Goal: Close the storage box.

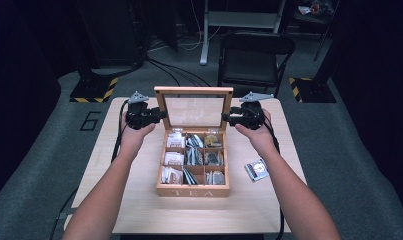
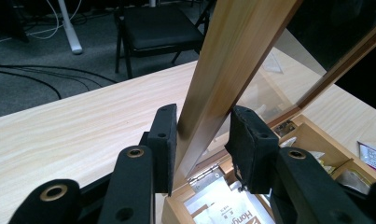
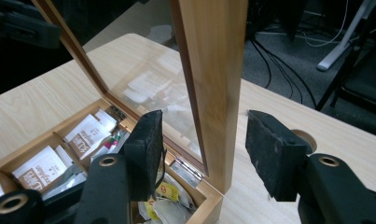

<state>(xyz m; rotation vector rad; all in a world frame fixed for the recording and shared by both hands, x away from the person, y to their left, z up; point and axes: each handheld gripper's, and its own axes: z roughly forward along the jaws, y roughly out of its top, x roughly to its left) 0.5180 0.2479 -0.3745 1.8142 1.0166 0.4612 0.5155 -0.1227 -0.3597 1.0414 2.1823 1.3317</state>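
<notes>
- High view: the light wooden tea box (image 1: 193, 190) stands in the middle of the pale wooden table (image 1: 114, 200), its glass-paned wooden lid (image 1: 194, 91) raised upright on the back hinges. The left gripper (image 1: 161, 115) sits at the lid's left edge, the right gripper (image 1: 225, 118) at its right edge. The compartments with their paper tea sachets (image 1: 173, 159) lie exposed, so I judge the opening as good as done. One loose foil tea packet (image 1: 257, 169) lies on the table to the right of the box.
- Left gripper view: the black foam pads (image 2: 163, 140) are clamped across the lid's wooden side rail (image 2: 223, 79), one on each face, steadying it upright.
- Right gripper view: the pads (image 3: 274, 154) stand apart on either side of the lid's other rail (image 3: 213, 84), with a clear gap on the outer side; this grip looks released. What is left, I judge, is for the left to let go too, and perhaps the handling of a sachet.
</notes>
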